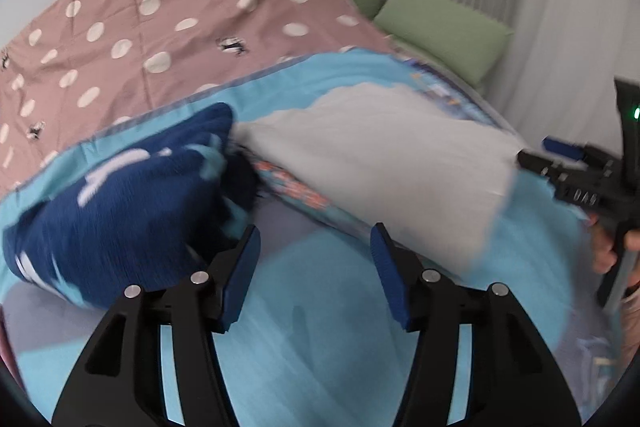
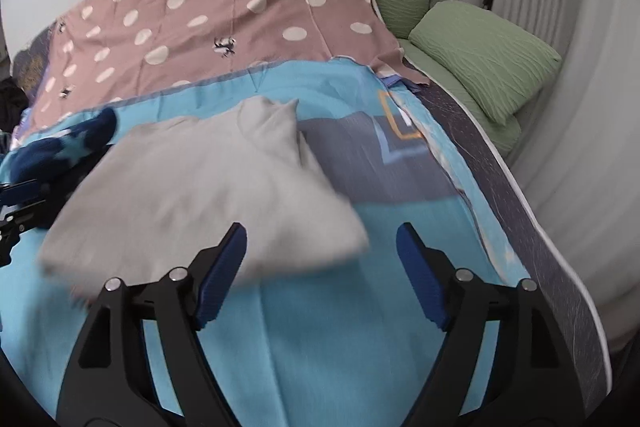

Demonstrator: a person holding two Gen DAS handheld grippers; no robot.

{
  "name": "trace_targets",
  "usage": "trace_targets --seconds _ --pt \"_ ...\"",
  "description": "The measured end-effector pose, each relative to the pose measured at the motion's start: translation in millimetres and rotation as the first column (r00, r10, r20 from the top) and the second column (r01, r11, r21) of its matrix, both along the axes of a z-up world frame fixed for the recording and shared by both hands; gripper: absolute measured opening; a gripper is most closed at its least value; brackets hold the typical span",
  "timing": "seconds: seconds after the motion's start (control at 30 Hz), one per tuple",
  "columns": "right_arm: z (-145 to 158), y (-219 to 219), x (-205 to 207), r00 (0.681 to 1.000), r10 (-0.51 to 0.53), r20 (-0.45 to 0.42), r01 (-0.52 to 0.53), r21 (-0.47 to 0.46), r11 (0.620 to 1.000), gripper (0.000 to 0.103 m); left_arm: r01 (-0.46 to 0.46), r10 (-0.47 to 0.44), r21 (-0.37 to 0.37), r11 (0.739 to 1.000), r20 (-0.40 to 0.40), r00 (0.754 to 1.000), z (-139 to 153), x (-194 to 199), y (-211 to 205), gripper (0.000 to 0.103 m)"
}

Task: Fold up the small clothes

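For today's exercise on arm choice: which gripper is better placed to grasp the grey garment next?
Probably the right gripper: open, with the grey garment directly ahead and its edge at one fingertip. The left gripper, also open, sits between it and the navy garment.

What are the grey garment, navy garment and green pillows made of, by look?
Grey garment: soft matte knit, likely cotton jersey; it drapes limp with no sheen, though blur hides the weave. Navy garment: thicker ribbed or fleecy knit, with faint line texture and pale printed marks. Green pillows: matte woven fabric, probably cotton, with fine crinkled lines across the cover.
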State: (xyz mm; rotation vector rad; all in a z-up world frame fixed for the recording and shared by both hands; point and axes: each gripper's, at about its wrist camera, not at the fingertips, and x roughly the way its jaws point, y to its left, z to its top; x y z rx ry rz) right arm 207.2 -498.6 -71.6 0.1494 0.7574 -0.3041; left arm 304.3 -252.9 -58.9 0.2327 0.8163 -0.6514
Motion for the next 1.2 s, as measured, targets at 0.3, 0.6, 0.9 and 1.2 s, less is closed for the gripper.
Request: trace_targets --seconds 0.3,0.6,0.9,1.2 --pt "34.7 61.3 -110.9 0.994 -0.003 0.108 0.014 -0.099 0.995 0.093 -0.007 0.015 -0.109 0.994 0.074 0.997 8.6 -104.0 32.5 0.082" --pt "72.2 116.7 -198.9 0.972 0.003 0.235 0.014 -0.071 0.997 0.101 -0.051 0.083 -0.207 0.977 0.147 0.986 46.7 -186.7 75.0 0.1" --pt "92.3 155.3 -244.9 0.965 0.021 0.261 -0.002 -0.073 0.997 0.101 -0.139 0.179 -0.148 0.979 0.312 0.933 75.3 -251.1 98.8 0.102" --pt "87.2 167.3 -264.5 0.973 0.01 0.231 -0.002 -0.031 1.0 0.101 -0.099 0.124 -0.095 0.99 0.301 0.946 74.0 -291.9 102.9 0.102"
